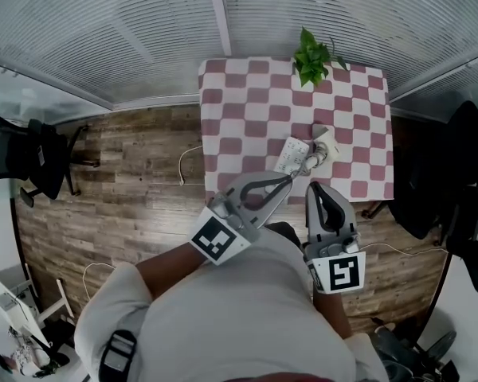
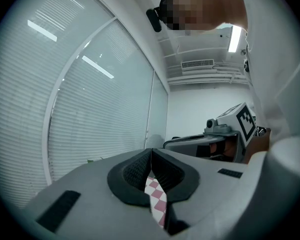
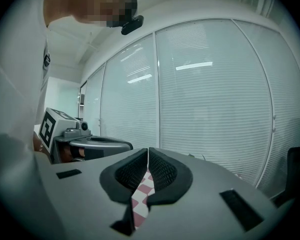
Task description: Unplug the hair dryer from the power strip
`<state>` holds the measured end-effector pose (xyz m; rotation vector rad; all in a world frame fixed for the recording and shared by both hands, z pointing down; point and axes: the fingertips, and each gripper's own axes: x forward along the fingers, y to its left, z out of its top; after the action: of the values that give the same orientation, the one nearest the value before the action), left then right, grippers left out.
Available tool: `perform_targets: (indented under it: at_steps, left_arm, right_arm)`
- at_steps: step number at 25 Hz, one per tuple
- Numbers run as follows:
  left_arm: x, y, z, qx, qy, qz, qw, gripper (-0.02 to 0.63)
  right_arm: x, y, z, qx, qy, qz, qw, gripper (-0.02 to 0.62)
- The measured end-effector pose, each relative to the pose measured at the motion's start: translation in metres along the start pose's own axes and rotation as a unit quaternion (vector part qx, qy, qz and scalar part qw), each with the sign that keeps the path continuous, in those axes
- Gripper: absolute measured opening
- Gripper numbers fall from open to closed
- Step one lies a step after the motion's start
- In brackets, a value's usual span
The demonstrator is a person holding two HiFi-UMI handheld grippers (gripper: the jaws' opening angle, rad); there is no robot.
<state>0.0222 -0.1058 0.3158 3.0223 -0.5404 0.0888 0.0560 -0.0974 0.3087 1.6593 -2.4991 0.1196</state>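
On the pink-and-white checked table (image 1: 247, 110) lies a white power strip (image 1: 291, 154). A white plug-like block (image 1: 325, 144) sits at its right end, and I cannot make out the hair dryer itself. My left gripper (image 1: 289, 179) hovers at the table's near edge, just short of the strip, shut and holding nothing. My right gripper (image 1: 314, 186) hangs beside it, also shut and empty. In the left gripper view the pads (image 2: 140, 168) meet over checked cloth, and the right gripper (image 2: 215, 139) shows alongside. In the right gripper view the pads (image 3: 160, 171) touch too.
A green potted plant (image 1: 313, 56) stands at the table's far edge. Black chairs stand at the left (image 1: 32, 161) and the right (image 1: 454, 181). A white cable (image 1: 187, 161) trails on the wooden floor left of the table. Blind-covered windows curve round behind.
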Motion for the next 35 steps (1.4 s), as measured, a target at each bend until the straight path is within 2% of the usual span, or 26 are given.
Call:
perform_targets:
  at_steps: [6, 10, 15, 19, 27, 35]
  left_arm:
    - [0.008, 0.008, -0.008, -0.010, 0.007, 0.003, 0.9999, 0.031]
    - [0.012, 0.005, -0.008, 0.001, 0.010, 0.002, 0.9999, 0.031]
    - [0.021, 0.000, -0.013, 0.000, 0.018, 0.010, 0.9998, 0.031]
    - [0.031, -0.004, -0.019, -0.005, 0.022, 0.021, 0.9995, 0.031]
    - [0.048, -0.005, -0.051, -0.010, 0.057, 0.032, 0.9978, 0.031]
    - [0.051, 0.005, -0.112, -0.027, 0.106, 0.051, 0.9927, 0.031]
  right_arm:
    - [0.009, -0.010, -0.004, 0.002, -0.002, 0.001, 1.000, 0.032]
    - [0.008, -0.016, -0.002, 0.013, -0.009, -0.003, 1.000, 0.033]
    - [0.001, -0.025, -0.007, -0.003, -0.009, 0.009, 1.000, 0.032]
    - [-0.001, -0.031, -0.013, 0.015, -0.006, 0.014, 1.000, 0.032]
    - [0.001, -0.042, -0.047, 0.021, 0.021, 0.038, 0.999, 0.034]
    - [0.005, -0.043, -0.107, 0.030, 0.062, 0.063, 0.996, 0.034]
